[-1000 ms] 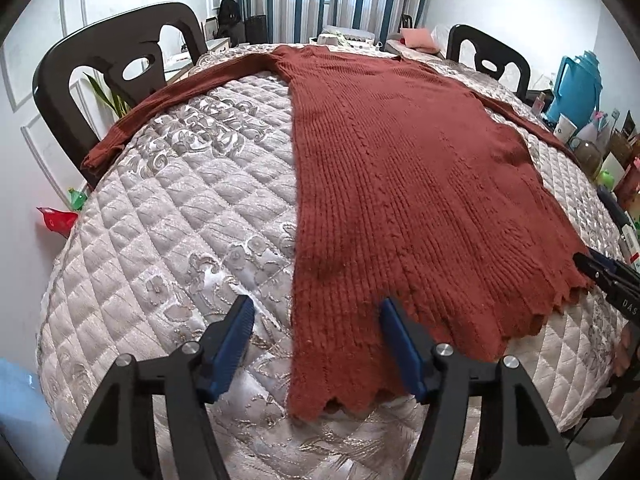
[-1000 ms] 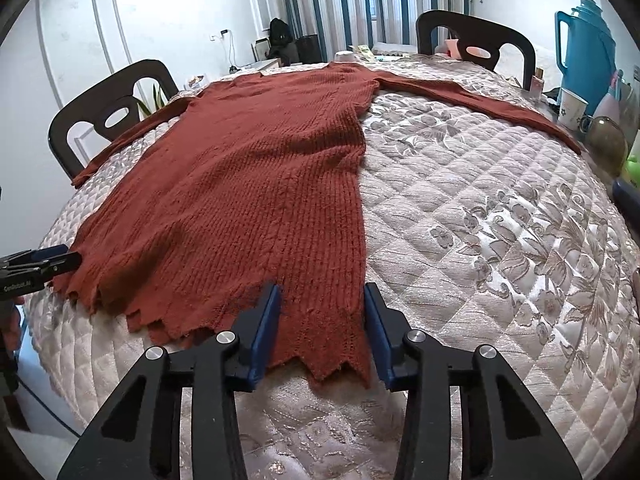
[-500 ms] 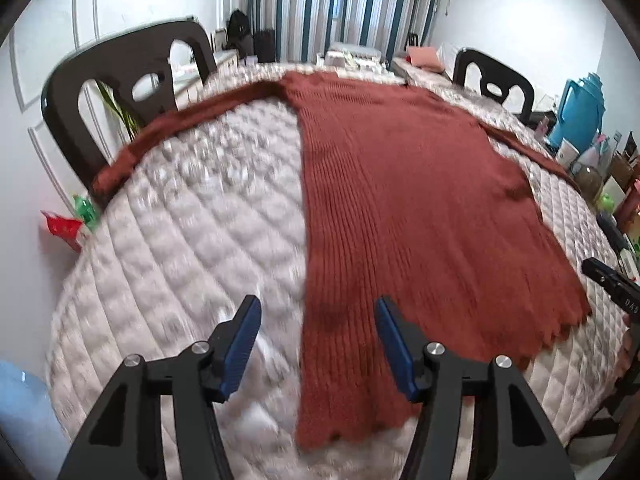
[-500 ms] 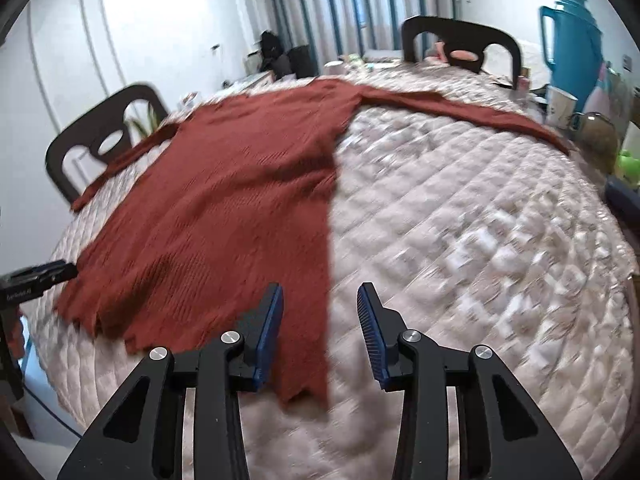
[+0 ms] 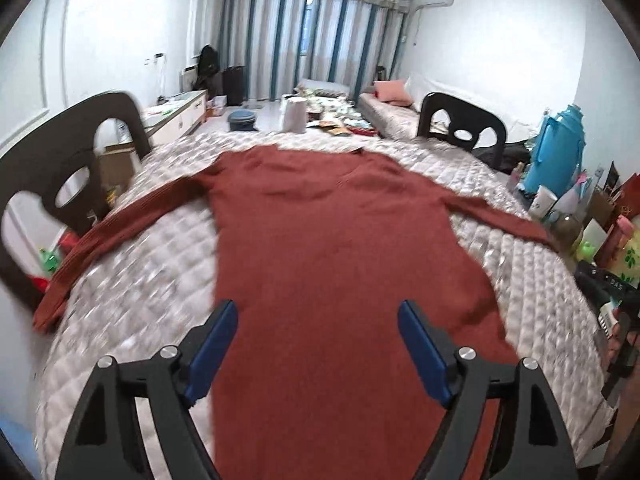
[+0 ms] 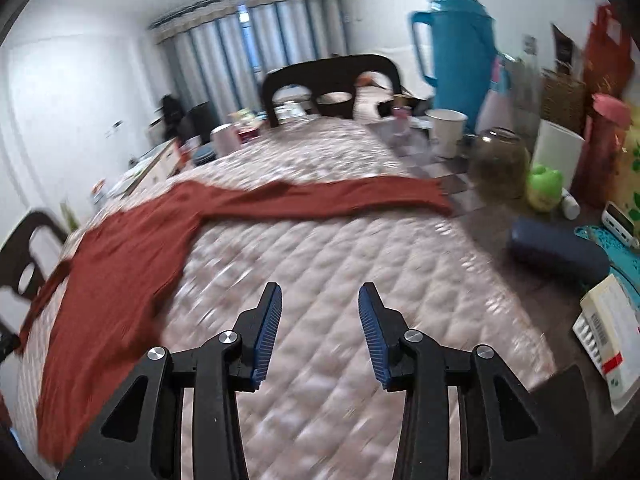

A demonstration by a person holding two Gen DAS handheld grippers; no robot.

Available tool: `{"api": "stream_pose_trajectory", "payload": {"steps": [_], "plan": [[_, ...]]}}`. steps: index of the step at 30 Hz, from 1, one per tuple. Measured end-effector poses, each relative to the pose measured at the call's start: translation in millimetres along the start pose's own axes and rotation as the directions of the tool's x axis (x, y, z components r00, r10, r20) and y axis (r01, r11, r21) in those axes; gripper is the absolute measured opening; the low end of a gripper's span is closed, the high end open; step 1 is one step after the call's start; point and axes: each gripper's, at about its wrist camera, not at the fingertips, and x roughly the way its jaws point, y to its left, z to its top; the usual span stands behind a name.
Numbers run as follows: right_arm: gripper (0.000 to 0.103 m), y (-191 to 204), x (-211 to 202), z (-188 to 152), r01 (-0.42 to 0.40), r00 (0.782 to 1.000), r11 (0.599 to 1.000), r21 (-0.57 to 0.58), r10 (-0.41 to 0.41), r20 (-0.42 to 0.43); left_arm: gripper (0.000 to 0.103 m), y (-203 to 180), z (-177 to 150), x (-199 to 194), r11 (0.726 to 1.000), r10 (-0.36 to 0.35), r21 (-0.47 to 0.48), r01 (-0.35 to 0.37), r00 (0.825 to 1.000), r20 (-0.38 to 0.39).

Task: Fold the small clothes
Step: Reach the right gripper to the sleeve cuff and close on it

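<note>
We saw the rust-red knitted sweater [image 5: 340,264] spread flat on the quilted cover [image 5: 152,280] of the table, its body running from the near edge toward the far edge, with the neckline at the far end. One sleeve [image 5: 120,232] stretched out to the table's left edge, its cuff drooping over that edge beside a dark chair [image 5: 60,168]. The other sleeve [image 6: 320,196] reached across toward the right edge, its cuff ending near a glass jar [image 6: 498,164] and a green frog-shaped toy [image 6: 544,186].

Our left gripper [image 5: 316,344] hung above the sweater's lower body; its jaws were opening and stood wide, with nothing pinched between the blue pads, only the fabric lying below them. Our right gripper [image 6: 320,332] hung over bare quilt to the right of the sweater's body; its jaws were opening too but stood fairly narrow, and nothing was between them.

Along the right edge of the table stood a blue thermos jug [image 6: 460,52], a white cup [image 6: 446,126], a dark oblong case [image 6: 556,250] and a small white box [image 6: 612,336]. Both views were smeared with motion blur, so we could not make out the hem.
</note>
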Motion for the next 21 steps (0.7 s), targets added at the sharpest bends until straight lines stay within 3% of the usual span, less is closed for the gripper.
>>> {"api": "stream_pose_trajectory", "payload": {"steps": [5,9,13,17,19,21], "plan": [[0.05,-29.8,37.8,23.7,0.031,0.998,0.995,0.092,-0.026,-0.054,0.086,-25.6,24.0,27.6,0.998,-0.056,0.019,0.056,0.998,0.004],[0.05,-47.8,56.5,35.3,0.057,0.997,0.985,0.164,-0.049,-0.054,0.086,-44.9,42.1,56.8,0.987,-0.162,-0.001,0.162,0.986,-0.043],[0.05,-74.7,80.4,51.1,0.017,0.997,0.951,0.31,0.008,-0.079,0.086,-73.7,62.2,82.1,0.978,-0.206,0.041,0.207,0.978,-0.037],[0.05,-82.8,103.2,60.3,0.005,0.995,0.934,0.357,0.029,-0.091,0.086,-101.1,75.2,109.6,0.971,-0.226,0.066,0.23,0.972,-0.066],[0.05,-84.3,115.0,63.6,-0.03,0.993,0.921,0.389,0.072,-0.092,0.086,-112.5,78.9,122.8,0.961,-0.265,0.061,0.271,0.96,-0.089],[0.05,-83.6,123.6,67.7,-0.017,0.994,0.918,0.396,0.06,-0.096,0.086,-124.7,79.8,131.8,0.957,-0.277,0.062,0.285,0.955,-0.106]]}}
